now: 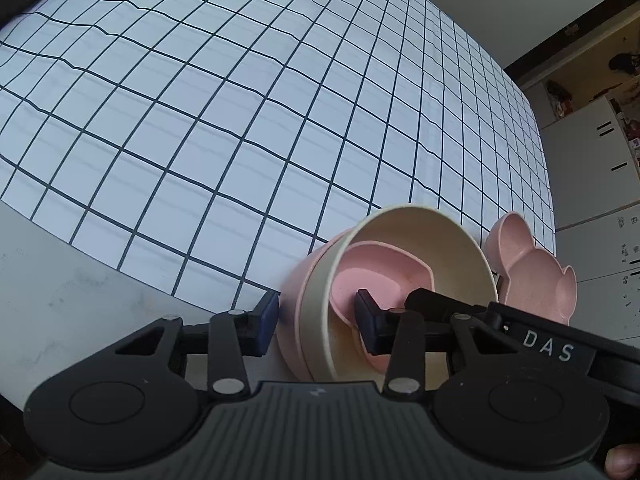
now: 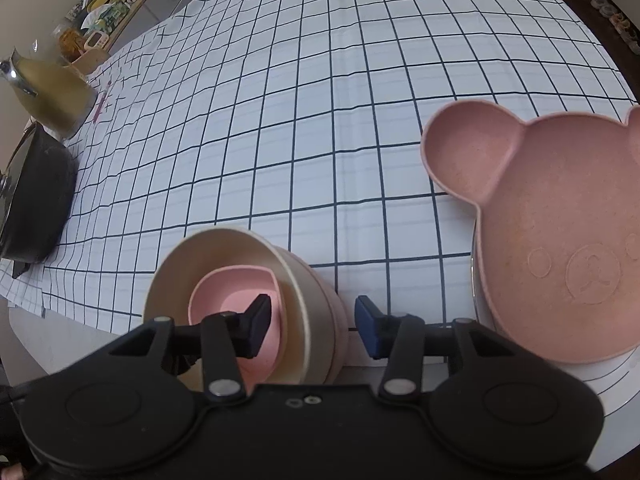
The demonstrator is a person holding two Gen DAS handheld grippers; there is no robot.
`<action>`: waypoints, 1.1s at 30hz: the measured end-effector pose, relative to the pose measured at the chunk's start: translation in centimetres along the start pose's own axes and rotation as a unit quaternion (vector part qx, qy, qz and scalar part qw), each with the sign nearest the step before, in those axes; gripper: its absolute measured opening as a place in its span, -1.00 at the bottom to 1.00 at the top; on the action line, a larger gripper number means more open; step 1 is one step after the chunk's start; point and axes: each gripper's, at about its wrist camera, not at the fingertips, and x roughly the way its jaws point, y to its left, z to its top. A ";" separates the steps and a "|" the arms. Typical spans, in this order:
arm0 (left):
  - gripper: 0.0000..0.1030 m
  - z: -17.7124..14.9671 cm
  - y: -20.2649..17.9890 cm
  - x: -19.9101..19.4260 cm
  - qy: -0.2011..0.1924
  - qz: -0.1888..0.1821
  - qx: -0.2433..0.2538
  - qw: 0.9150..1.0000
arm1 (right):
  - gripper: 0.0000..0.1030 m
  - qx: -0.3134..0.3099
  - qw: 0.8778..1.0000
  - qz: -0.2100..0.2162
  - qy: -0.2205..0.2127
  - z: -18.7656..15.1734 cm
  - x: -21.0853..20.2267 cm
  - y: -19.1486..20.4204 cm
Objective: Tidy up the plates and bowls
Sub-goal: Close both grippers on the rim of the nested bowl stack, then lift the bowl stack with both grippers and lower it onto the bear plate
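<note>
A cream bowl is nested in a pink bowl and holds a small pink heart-shaped dish. My left gripper straddles the stack's left wall, one pad outside and one inside, shut on it. My right gripper clamps the opposite wall of the cream bowl, with its left finger over the small pink dish. The right gripper's black linkage marked DAS reaches in from the right. A pink bear-shaped plate lies right of the stack on a white plate.
A white cloth with a dark grid covers the table; its near edge runs just before the bowls. A black pot and an olive kettle stand at the left. A cluttered shelf lies beyond, and white cabinets stand at the right.
</note>
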 end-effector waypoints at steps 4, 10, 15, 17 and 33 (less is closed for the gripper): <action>-0.27 0.0 -0.8 0.3 0.000 0.010 0.001 1.000 | -0.29 -0.003 1.000 -0.001 0.002 -0.2 -0.1 0.2; -0.29 -0.3 -2.2 0.6 0.002 0.025 0.000 1.000 | -0.31 0.000 1.000 -0.002 0.003 -0.5 -0.5 -0.1; -0.29 -0.4 -3.8 0.1 -0.004 0.028 0.010 1.000 | -0.33 -0.004 1.000 0.003 -0.004 -0.4 -1.8 -0.6; -0.29 -0.4 -4.6 -0.3 -0.010 0.028 0.015 0.999 | -0.33 -0.004 1.000 0.006 -0.009 -0.3 -2.4 -0.8; -0.28 -0.2 -14.3 -2.0 -0.040 0.031 0.065 0.997 | -0.36 0.001 0.997 0.035 -0.062 1.9 -9.1 -6.2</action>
